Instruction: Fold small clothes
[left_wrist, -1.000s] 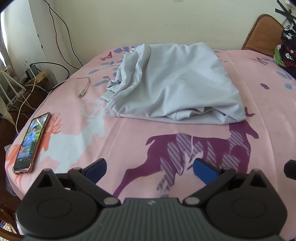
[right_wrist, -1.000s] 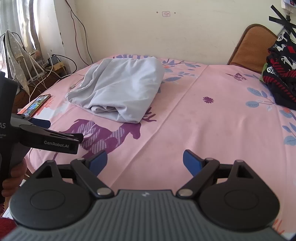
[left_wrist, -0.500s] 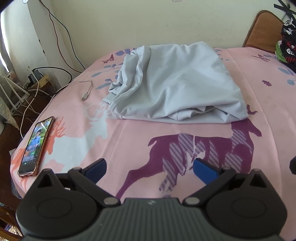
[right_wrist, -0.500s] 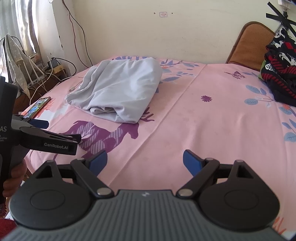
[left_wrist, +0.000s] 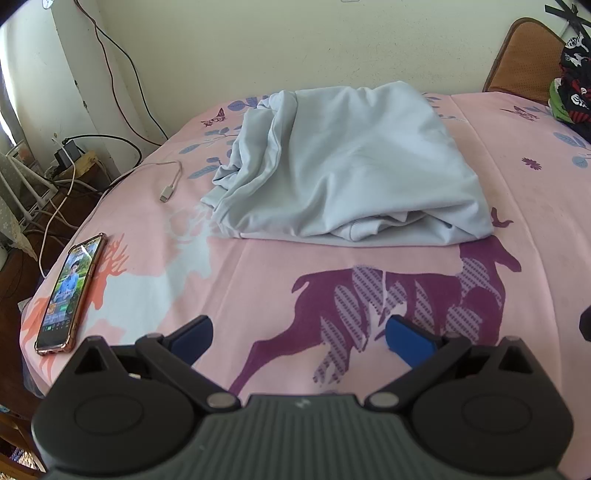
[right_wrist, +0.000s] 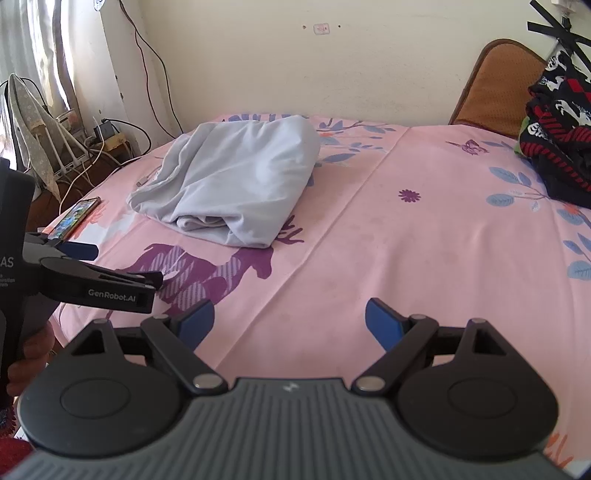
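— Where are your claws?

— My left gripper (left_wrist: 297, 334) and right gripper (right_wrist: 290, 319) hang spread wide over the pink bedsheet (right_wrist: 424, 240), nothing between the pads.

— And the garment?

— The pale blue garment (left_wrist: 343, 166) lies ahead of my left claw, bundled in a rough fold. I judge tidying remains; dark clothes (right_wrist: 557, 144) far right of my right claw look unfolded.

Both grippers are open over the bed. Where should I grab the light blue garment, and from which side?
Take the light blue garment at its near-left corner, where a loose hemmed edge lies flat on the pink bedsheet. Probably come in low from the front with the left gripper; the right side is a bulky fold.
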